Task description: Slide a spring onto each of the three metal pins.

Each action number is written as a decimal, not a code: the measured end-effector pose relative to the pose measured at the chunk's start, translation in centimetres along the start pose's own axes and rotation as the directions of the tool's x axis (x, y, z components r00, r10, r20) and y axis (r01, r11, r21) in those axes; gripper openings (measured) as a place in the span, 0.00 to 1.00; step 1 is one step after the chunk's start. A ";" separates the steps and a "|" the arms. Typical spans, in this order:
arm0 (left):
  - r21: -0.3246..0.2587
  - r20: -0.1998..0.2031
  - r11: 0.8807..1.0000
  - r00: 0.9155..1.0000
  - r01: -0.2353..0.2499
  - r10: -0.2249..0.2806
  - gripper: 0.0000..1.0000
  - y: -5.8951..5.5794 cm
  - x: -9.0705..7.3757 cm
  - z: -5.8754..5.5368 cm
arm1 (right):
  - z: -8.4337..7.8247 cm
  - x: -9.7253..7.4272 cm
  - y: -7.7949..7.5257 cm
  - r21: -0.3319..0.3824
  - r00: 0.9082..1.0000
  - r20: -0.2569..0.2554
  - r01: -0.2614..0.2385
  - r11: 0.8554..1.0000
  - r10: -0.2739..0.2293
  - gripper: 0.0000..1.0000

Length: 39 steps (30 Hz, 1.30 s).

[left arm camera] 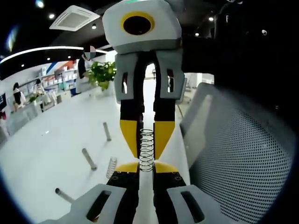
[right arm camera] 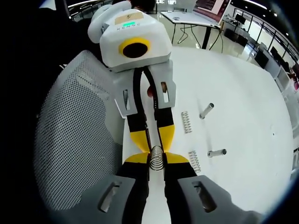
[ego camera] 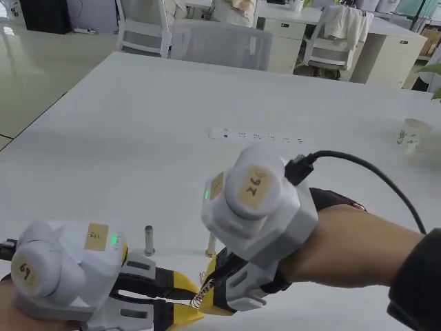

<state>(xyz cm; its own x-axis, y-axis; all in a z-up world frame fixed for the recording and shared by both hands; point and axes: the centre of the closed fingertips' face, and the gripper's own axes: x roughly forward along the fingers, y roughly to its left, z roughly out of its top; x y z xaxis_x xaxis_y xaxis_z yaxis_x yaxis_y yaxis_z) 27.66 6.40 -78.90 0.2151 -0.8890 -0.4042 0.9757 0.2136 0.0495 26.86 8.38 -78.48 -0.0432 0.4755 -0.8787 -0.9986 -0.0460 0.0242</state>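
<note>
A small steel spring (left arm camera: 146,149) (right arm camera: 157,158) (ego camera: 200,296) is pinched where my two grippers meet nose to nose near the table's front edge. My right gripper (ego camera: 210,288) (right arm camera: 157,157) is shut on it, the coil lying along its yellow fingertips. My left gripper (ego camera: 187,300) (left arm camera: 146,167) comes from the left and is shut on the spring's near end. Upright metal pins (ego camera: 148,240) (ego camera: 211,245) stand just beyond the grippers; three pins (left arm camera: 107,131) (left arm camera: 88,158) (left arm camera: 63,195) are bare. Loose springs (right arm camera: 186,121) (right arm camera: 193,162) (left arm camera: 111,167) lie beside them.
The white table (ego camera: 138,124) carries a flat power strip (ego camera: 255,136) at mid-table and a paper cup (ego camera: 412,134) at the right. A grey mesh chair (left arm camera: 224,154) (right arm camera: 74,140) stands close behind the grippers. More chairs and desks (ego camera: 220,41) line the far side.
</note>
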 end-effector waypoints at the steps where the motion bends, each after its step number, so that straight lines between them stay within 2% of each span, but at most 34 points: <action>1: -0.003 0.005 1.000 1.000 -0.002 0.002 0.02 0.1 0.0 0.1 | 0.0 -0.1 -0.1 0.004 1.000 0.002 0.003 1.000 -0.003 0.08; 7: -0.018 0.030 1.000 0.999 -0.015 0.016 0.03 0.4 -0.1 0.4 | 0.2 -0.5 -0.4 0.009 1.000 0.012 0.018 1.000 -0.018 0.08; 15: -0.051 0.037 0.998 0.999 -0.023 0.025 0.12 0.4 -0.2 0.3 | 0.1 -1.2 -1.2 0.028 0.999 0.022 0.044 0.999 -0.044 0.08; 21: -0.099 0.065 0.994 0.997 -0.041 0.048 0.23 0.8 -0.6 0.5 | -0.4 -1.7 -1.7 0.043 0.998 0.022 0.057 0.997 -0.058 0.08; 39: -0.175 0.089 0.977 0.987 -0.119 0.136 0.50 2.0 -2.0 0.2 | -1.5 -3.1 -3.4 0.086 0.995 0.019 0.095 0.992 -0.097 0.08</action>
<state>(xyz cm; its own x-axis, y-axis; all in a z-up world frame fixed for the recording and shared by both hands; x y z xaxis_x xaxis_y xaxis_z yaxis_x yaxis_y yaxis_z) 29.14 8.54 -77.77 0.3486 -0.8841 -0.3111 0.9205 0.3854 -0.0637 30.48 5.78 -76.56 0.0538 0.4946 -0.8675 -0.9970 0.0754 -0.0188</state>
